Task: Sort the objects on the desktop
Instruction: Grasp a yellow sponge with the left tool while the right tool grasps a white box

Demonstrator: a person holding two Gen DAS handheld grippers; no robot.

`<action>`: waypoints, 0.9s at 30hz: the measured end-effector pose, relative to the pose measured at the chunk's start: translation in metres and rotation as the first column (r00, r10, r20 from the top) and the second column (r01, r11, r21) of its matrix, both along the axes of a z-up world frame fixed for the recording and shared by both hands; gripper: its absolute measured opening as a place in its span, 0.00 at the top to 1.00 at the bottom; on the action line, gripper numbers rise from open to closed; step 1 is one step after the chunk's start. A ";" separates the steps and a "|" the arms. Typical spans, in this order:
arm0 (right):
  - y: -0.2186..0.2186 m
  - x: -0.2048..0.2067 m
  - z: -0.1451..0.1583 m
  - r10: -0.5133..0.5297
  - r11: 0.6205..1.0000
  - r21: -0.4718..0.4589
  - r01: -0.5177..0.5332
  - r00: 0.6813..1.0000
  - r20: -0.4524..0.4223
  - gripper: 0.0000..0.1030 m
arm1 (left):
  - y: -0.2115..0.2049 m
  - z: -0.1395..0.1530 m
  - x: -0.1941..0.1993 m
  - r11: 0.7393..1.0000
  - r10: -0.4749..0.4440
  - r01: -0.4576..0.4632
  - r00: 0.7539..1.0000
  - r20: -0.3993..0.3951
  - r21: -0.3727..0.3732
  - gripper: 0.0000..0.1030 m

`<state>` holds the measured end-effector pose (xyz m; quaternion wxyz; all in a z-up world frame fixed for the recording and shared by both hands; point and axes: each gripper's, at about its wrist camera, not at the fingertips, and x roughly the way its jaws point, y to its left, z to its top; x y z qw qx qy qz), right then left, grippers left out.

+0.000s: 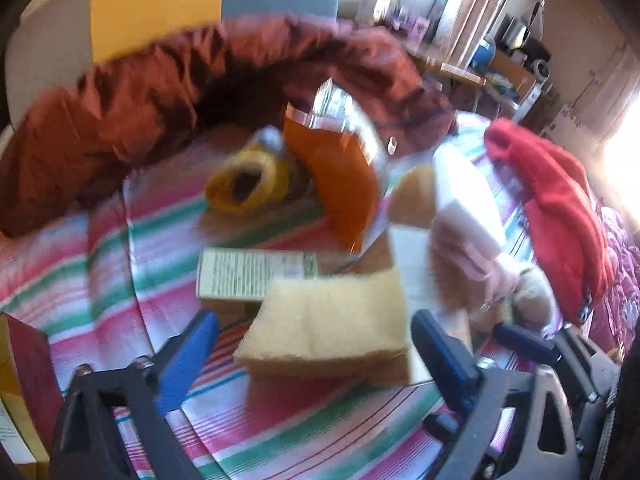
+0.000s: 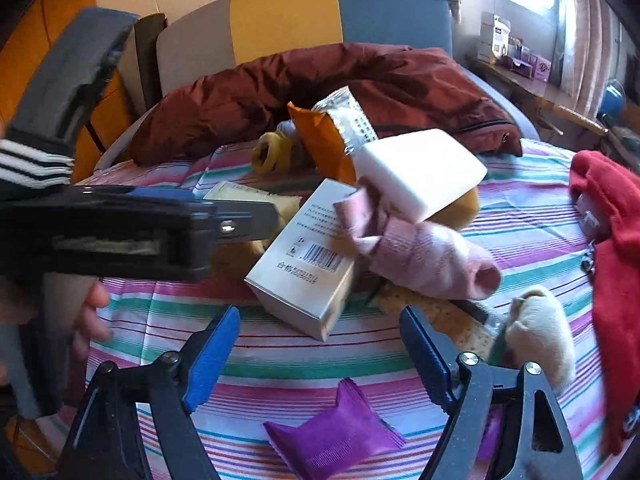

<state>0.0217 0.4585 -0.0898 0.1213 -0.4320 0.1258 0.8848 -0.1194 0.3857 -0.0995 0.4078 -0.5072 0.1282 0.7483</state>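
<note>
A pile of objects lies on a striped cloth. In the left wrist view my left gripper is open, its blue fingers on either side of a yellow sponge; contact cannot be told. Behind it lie a green-printed box, an orange snack bag and a yellow tape roll. In the right wrist view my right gripper is open and empty, in front of a white box. A pink sock, a white block and a purple packet lie nearby. The left gripper reaches in from the left.
A brown-red jacket lies along the far side. A red cloth lies at the right. A cream plush piece sits near the right finger. A chair back stands behind. A dark red box stands at the left.
</note>
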 end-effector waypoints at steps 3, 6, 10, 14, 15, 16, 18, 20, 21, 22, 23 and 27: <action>0.002 -0.003 -0.003 -0.007 1.000 -0.004 0.007 1.000 0.002 0.18 | -0.013 -0.004 -0.005 0.998 0.002 -0.007 0.997 0.081 0.068 0.28; 0.007 -0.008 -0.003 -0.038 0.999 -0.028 0.037 0.999 -0.009 0.18 | -0.026 0.000 -0.004 0.996 0.024 -0.028 0.998 0.052 0.086 0.31; 0.012 -0.017 -0.002 -0.070 0.995 -0.066 0.068 0.997 -0.018 0.17 | -0.051 0.006 -0.008 0.989 0.067 -0.076 0.995 0.072 0.128 0.31; 0.013 -0.031 -0.003 -0.096 0.989 -0.118 0.093 0.995 -0.020 0.14 | -0.072 0.021 -0.006 0.979 0.101 -0.107 0.994 0.045 0.175 0.32; 0.012 -0.035 -0.003 -0.103 0.987 -0.122 0.101 0.995 -0.015 0.14 | -0.078 0.024 -0.003 0.977 0.106 -0.110 0.994 0.035 0.181 0.32; 0.012 -0.040 -0.005 -0.122 0.985 -0.120 0.121 0.993 -0.001 0.14 | -0.082 0.027 0.000 0.976 0.108 -0.111 0.994 0.027 0.186 0.32; 0.012 -0.048 -0.010 -0.145 0.980 -0.132 0.146 0.989 0.016 0.16 | -0.088 0.033 0.007 0.975 0.116 -0.113 0.993 -0.001 0.190 0.32; 0.012 -0.055 -0.018 -0.161 0.978 -0.130 0.166 0.986 0.047 0.36 | -0.094 0.037 0.013 0.975 0.118 -0.113 0.993 -0.018 0.194 0.32; 0.011 -0.058 -0.024 -0.162 0.977 -0.125 0.171 0.984 0.079 0.41 | -0.096 0.039 0.015 0.973 0.122 -0.116 0.992 -0.021 0.198 0.32; 0.009 -0.057 -0.026 -0.159 0.976 -0.134 0.169 0.984 0.077 0.42 | -0.101 0.041 0.018 0.972 0.126 -0.119 0.992 -0.023 0.203 0.32; 0.007 -0.056 -0.027 -0.157 0.977 -0.132 0.166 0.985 0.076 0.47 | -0.106 0.042 0.020 0.970 0.132 -0.124 0.991 -0.022 0.209 0.32; -0.005 -0.046 -0.022 -0.131 0.984 -0.116 0.138 0.989 0.068 0.51 | -0.119 0.046 0.030 0.963 0.151 -0.144 0.988 -0.014 0.227 0.32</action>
